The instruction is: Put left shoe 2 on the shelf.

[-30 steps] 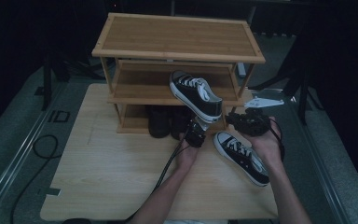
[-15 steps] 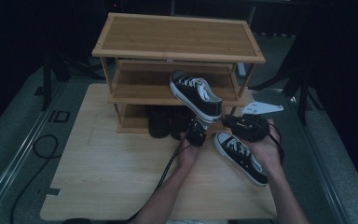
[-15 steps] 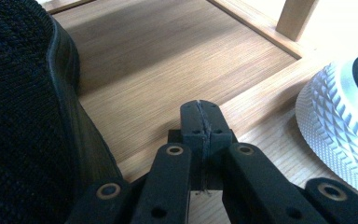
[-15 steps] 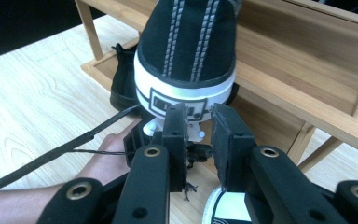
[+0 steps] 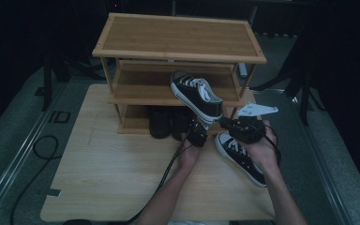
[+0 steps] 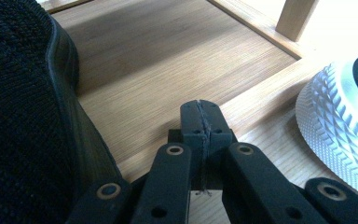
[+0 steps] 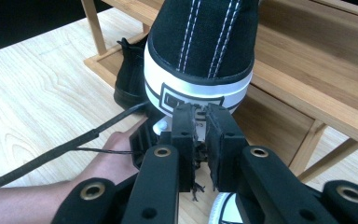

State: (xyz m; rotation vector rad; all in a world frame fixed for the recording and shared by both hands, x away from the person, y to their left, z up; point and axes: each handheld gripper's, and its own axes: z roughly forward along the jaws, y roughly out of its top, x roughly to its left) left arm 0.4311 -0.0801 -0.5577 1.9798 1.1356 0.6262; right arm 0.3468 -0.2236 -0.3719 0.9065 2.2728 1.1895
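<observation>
Sneaker is sitting tilted on the rack's middle shelf, heel overhanging the near edge. We're pinching that heel w/ the right gripper, fingers closing on it, prob. to steer it in. Left gripper, fingers fully shut & empty, is resting low by the bottom shelf. 2nd sneaker is waiting on the tabletop, near right.

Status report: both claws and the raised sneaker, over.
Left claw shut, empty. Right claw jaws just been closing at raised sneaker heel, grip unclear. Second sneaker lies on table beneath right claw.
</observation>
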